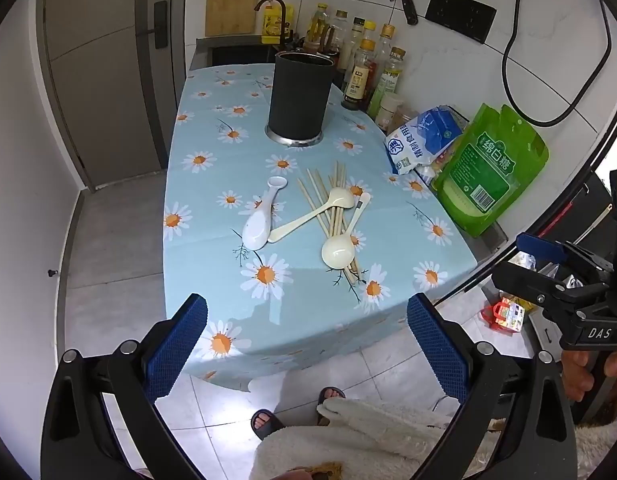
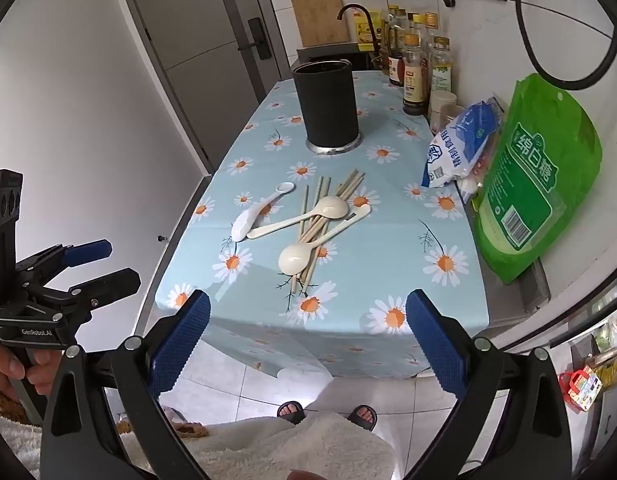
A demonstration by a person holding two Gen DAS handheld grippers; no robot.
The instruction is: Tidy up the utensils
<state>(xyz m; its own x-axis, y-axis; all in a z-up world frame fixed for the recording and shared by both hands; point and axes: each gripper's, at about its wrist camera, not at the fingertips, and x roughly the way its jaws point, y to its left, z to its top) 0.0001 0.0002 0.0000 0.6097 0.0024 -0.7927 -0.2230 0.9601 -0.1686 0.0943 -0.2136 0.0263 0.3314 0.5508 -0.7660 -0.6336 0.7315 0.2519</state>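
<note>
Both grippers hung off the table's near edge, left gripper [image 1: 307, 344] and right gripper [image 2: 307, 340] spread wide, holding nothing. Chopsticks [image 1: 335, 216] lay mid-table, ahead of both, long axis running near edge to far edge, three spoons [image 1: 308, 220] scattered across and beside them. Neither hand looked clearly nearer. Dark utensil holder [image 1: 299, 96] stood toward the far edge. Daisy tablecloth [image 1: 212, 128]; kitchen, bottles [image 1: 360, 72] along the right edge.

The table [image 1: 212, 128] wears a pale blue cloth printed with white daisies with orange centres. On it stand a matte black holder [image 1: 299, 96] with a silver base, cream spoons [image 1: 337, 251], a white spoon [image 1: 260, 216] and tan chopsticks [image 1: 328, 200]. At the right lie a bright green bag [image 1: 490, 168] and a blue-and-white bag [image 1: 420, 140]; the fingers [image 1: 176, 348] carry dark blue pads.
</note>
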